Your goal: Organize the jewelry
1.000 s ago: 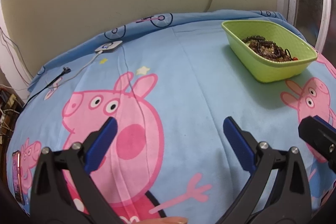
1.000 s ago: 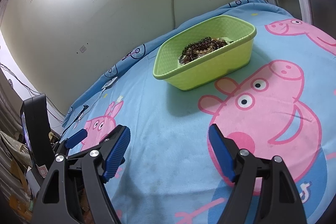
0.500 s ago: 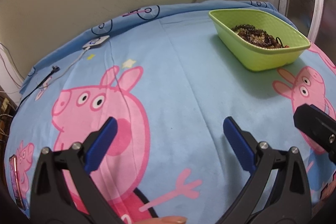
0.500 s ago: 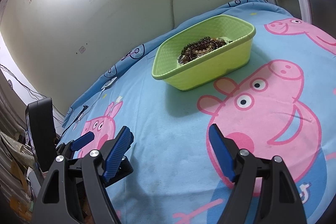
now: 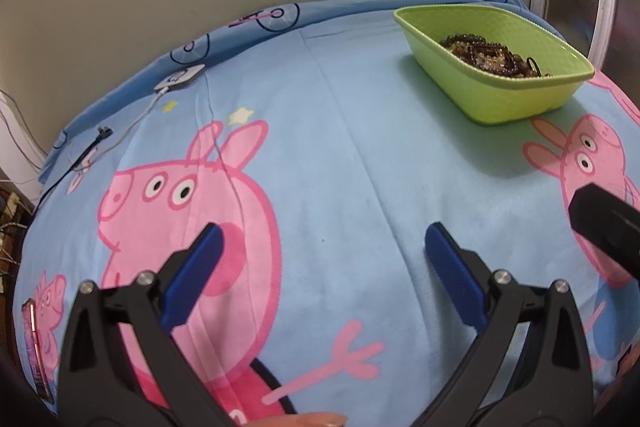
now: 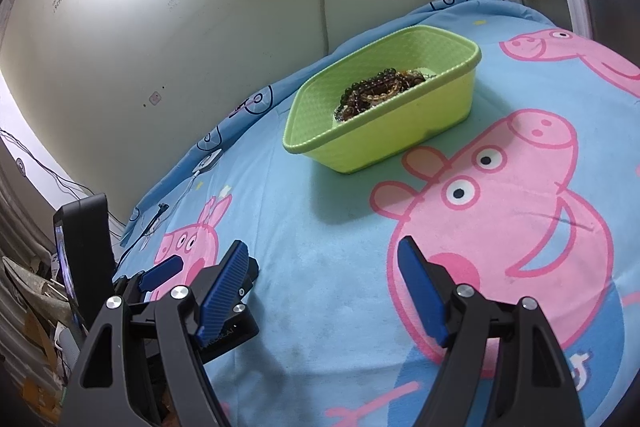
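Both empty grippers (image 5: 323,267) (image 6: 322,287) hang well short of the jewelry basket (image 6: 384,131).

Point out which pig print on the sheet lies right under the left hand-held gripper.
The big pig print facing left, under the left hand-held gripper. The other big pig print lies off to its right, below the green basket.

A lime-green plastic bin (image 6: 404,131), rectangular with rounded corners, a rolled rim and a dimpled texture on its inner walls, sits upright on the far part of a blue cartoon-pig bedspread (image 5: 340,155). Inside lies a tangled heap of beaded bracelets (image 6: 380,91), dark brown and amber, piled toward one end; a small red bit at the pile's edge in the left wrist view may be another bead.
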Available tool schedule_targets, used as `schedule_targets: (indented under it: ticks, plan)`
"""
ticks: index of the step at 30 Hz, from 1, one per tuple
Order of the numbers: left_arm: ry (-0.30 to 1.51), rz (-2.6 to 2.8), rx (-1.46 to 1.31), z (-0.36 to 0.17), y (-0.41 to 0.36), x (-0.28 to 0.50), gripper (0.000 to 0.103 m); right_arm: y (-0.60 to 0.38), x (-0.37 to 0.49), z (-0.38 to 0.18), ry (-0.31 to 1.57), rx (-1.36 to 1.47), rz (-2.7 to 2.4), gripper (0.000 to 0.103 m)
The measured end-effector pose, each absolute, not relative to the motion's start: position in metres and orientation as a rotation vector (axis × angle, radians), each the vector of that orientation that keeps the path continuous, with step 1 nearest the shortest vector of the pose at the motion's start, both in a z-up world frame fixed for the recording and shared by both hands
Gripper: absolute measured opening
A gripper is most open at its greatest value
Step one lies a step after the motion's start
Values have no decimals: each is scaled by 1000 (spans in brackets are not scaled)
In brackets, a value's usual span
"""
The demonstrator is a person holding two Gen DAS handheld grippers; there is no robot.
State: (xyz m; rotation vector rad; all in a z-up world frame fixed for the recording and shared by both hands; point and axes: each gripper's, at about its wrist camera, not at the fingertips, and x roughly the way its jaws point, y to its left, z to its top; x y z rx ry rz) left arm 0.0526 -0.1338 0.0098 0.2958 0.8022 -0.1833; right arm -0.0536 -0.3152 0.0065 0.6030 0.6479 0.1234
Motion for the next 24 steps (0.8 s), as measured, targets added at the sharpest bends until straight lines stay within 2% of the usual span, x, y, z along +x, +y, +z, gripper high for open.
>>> schedule_targets:
  ticks: [24]
  plan:
    - [795,-203,286,13,-134,48,97,-312,-50,9,647,581,113,59]
